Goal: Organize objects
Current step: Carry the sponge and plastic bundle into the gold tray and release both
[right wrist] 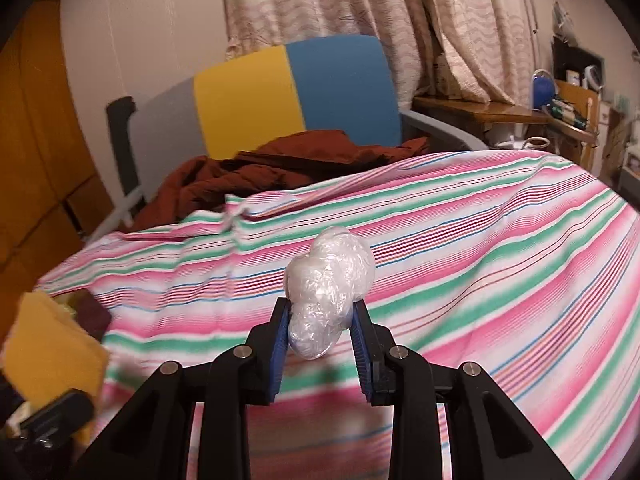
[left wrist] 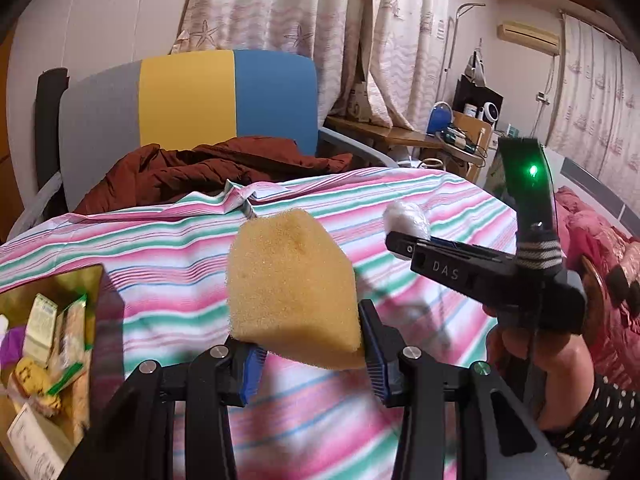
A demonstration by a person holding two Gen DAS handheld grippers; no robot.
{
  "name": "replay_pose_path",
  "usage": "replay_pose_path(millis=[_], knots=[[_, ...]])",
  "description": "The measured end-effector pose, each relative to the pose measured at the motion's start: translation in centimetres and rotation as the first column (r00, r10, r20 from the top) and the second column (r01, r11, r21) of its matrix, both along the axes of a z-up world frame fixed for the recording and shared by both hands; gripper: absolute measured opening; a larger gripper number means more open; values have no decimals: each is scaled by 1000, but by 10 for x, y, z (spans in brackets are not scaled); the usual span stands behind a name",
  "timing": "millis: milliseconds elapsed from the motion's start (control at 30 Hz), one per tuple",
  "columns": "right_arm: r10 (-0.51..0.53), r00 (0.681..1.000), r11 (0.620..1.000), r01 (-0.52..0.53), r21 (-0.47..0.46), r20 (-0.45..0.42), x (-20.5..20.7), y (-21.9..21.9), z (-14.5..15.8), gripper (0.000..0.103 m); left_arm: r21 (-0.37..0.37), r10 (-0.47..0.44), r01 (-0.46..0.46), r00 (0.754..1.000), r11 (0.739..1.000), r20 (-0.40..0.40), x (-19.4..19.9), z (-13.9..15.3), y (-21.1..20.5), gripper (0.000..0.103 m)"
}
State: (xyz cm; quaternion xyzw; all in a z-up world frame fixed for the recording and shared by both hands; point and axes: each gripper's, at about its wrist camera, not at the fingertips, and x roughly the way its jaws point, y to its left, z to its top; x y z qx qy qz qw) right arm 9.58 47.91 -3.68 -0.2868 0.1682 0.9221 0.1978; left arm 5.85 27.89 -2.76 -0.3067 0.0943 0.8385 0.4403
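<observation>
Over the striped sheet (left wrist: 168, 240), my left gripper (left wrist: 310, 364) has its jaws clamped on the yellow sponge (left wrist: 290, 292). My right gripper (right wrist: 320, 344) pinches a crinkled white plastic wad (right wrist: 328, 288). Far left, the open box (left wrist: 48, 344) sits full.

Striped sheet (right wrist: 480, 248) on bed, brown jacket (left wrist: 208, 172) by chair (left wrist: 188, 96) w/ yellow-blue back, curtains (left wrist: 304, 4) behind.

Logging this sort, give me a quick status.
Left gripper shut on sponge. Right gripper shut on plastic wad. Both held above striped cloth. Box at left, nothing blocking.
</observation>
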Motion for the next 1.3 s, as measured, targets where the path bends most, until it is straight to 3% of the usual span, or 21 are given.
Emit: replay_pose_path(millis=[467, 667, 1000, 1300], knots=[[209, 977, 977, -210, -39, -33, 10, -93, 21, 30, 16, 15, -14, 997, 1000, -78, 27, 16, -82, 43], [333, 942, 942, -334, -42, -33, 0, -139, 25, 30, 30, 101, -99, 991, 995, -89, 26, 20, -128, 43], [537, 843, 843, -538, -34, -34, -18, -214, 34, 30, 20, 344, -344, 939, 939, -10, -1, 5, -217, 43], [620, 785, 784, -619, -39, -3, -37, -258, 31, 30, -25, 419, -420, 897, 907, 139, -23, -23, -248, 43]])
